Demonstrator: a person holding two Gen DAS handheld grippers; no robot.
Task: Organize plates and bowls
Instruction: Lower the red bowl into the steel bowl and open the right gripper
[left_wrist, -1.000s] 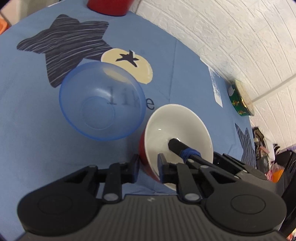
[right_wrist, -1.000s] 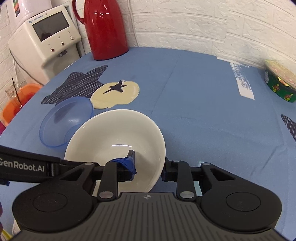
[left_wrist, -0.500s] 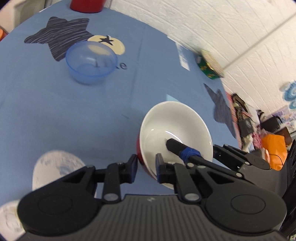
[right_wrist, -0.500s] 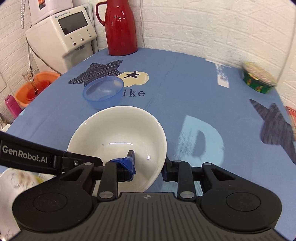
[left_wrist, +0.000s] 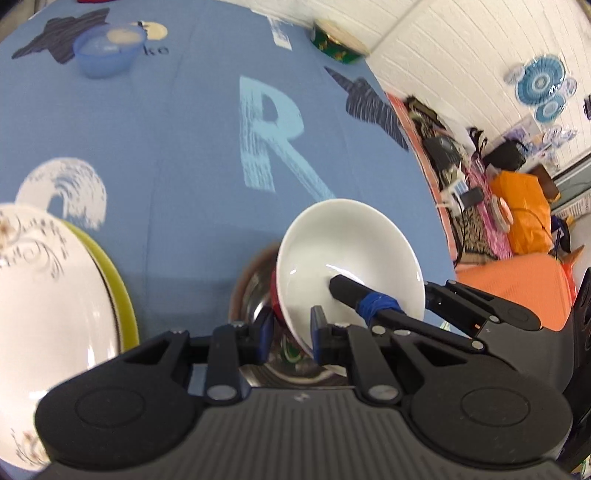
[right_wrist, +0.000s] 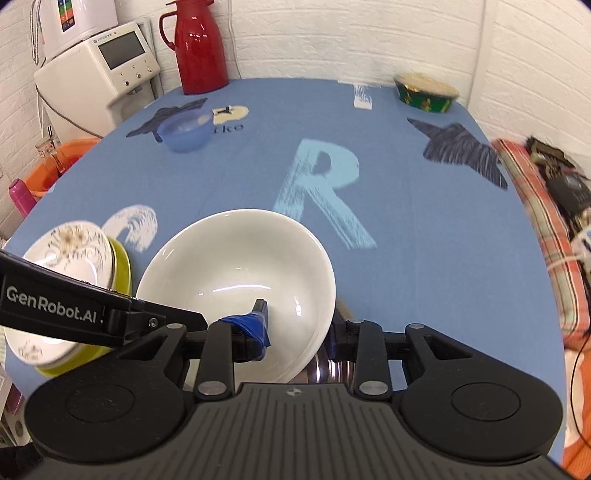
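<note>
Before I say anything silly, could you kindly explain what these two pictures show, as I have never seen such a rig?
No robot arm here: a person holds a two-finger gripper in each hand, and a fisheye camera on each looks forward along its fingers. One picture comes from the left gripper, the other from the right gripper; the black shapes at the bottom are the jaws.

Both grippers grip one white bowl, red outside, by opposite sides of its rim, one finger inside and one outside. It hangs over a metal bowl.

On the blue tablecloth sit a blue bowl, a green tin, a red jug, and a flowered plate stacked on a yellow one.
</note>
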